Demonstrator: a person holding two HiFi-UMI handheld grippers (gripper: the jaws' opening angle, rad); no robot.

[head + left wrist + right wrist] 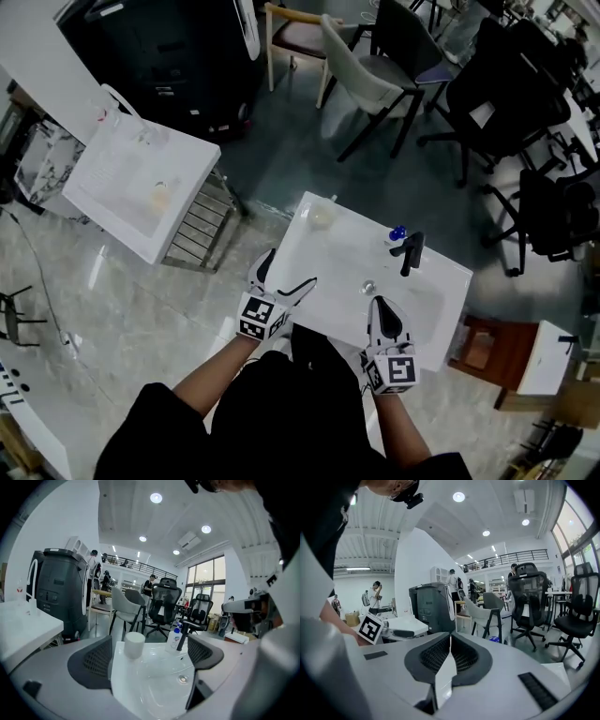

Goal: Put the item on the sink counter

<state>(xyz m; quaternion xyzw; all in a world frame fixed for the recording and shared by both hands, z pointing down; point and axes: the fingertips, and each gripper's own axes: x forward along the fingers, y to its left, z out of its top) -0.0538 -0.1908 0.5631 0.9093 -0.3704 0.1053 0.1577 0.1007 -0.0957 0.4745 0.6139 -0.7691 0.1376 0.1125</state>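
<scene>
The white sink counter (309,309) stands just in front of me, with its basin and drain (367,287) in the middle. A white cup (321,216) stands upright on the far left corner of the counter, free of both grippers. A blue-capped bottle (396,234) stands beside the black faucet (411,251). My left gripper (289,270) hangs over the counter's near left edge, open and empty. In the left gripper view, the cup (134,644), bottle (176,638) and drain (183,679) show beyond the spread jaws. My right gripper (380,305) is shut over the near edge with nothing in it, its pads (461,656) pressed together.
A white table (141,183) with small glass items stands to the left, a wire rack (199,230) beside it. A big dark machine (159,56) is at the back left. Chairs (375,75) crowd behind the sink, and a brown stool (487,352) stands to the right.
</scene>
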